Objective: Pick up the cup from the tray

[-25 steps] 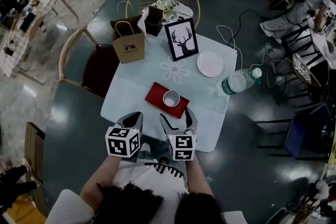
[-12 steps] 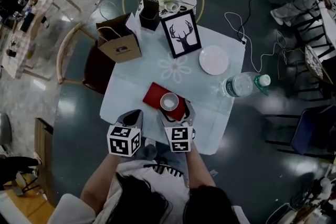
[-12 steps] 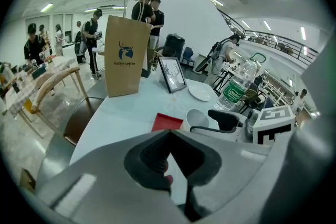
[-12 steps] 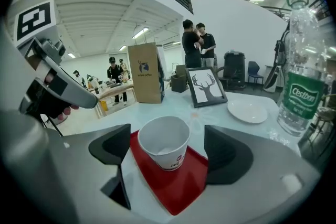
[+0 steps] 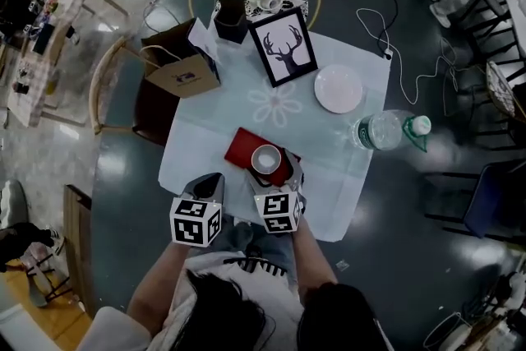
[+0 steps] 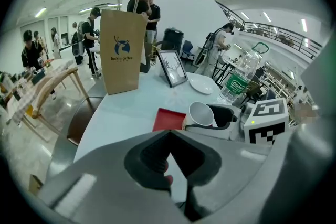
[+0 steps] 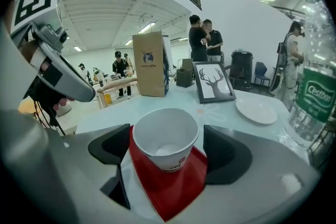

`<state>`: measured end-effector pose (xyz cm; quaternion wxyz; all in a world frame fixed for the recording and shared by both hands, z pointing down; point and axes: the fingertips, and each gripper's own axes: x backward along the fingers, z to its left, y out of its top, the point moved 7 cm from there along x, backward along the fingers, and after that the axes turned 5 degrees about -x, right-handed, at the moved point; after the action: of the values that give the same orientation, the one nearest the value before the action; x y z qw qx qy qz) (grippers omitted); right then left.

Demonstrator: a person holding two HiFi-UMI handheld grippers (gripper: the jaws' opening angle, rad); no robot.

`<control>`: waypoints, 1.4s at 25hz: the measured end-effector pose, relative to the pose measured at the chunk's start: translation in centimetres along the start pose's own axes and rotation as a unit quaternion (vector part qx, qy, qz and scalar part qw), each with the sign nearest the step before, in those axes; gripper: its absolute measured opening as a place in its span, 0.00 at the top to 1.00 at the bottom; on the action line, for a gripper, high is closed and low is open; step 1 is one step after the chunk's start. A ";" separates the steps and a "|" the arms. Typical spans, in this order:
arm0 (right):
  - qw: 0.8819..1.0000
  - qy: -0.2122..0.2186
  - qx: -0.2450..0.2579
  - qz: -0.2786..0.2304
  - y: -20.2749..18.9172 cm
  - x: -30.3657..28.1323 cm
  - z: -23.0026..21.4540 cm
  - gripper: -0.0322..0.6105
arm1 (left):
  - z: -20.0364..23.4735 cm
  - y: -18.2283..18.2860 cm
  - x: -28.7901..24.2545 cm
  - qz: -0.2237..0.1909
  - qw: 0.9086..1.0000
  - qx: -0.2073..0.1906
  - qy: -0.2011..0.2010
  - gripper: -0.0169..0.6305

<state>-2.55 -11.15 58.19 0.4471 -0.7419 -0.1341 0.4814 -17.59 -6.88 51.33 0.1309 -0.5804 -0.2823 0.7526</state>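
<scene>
White cup on red tray, right jaws flanking it

Head view: white cup [image 5: 265,159] stands on the red tray [image 5: 241,148], at its near right end. Right gripper [image 5: 275,174] reaches over the tray's near edge, left gripper [image 5: 212,181] sits just left of the tray. Left gripper view: jaws pressed together, nothing between. Right gripper view: jaws spread, cup on tray between them, gap each side
</scene>
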 end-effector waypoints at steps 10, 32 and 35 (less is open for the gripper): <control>1.000 -0.010 -0.002 -0.010 0.2 -0.2 -0.3 0.34 | -0.6 -0.3 -0.5 0.013 0.999 -0.029 -0.009 0.97; 0.997 -0.068 -0.030 -0.034 1.1 4.0 -2.5 0.36 | -2.1 0.4 -1.8 0.006 0.998 -0.050 -0.040 0.97; 0.995 -0.086 -0.030 -0.034 0.8 4.9 -3.1 0.36 | -2.6 0.8 -2.2 0.004 0.997 -0.057 -0.050 0.97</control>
<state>2.29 -10.23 55.08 0.4271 -0.7058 -0.2119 0.5239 -14.38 -7.94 52.16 0.0799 -0.5499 -0.3285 0.7638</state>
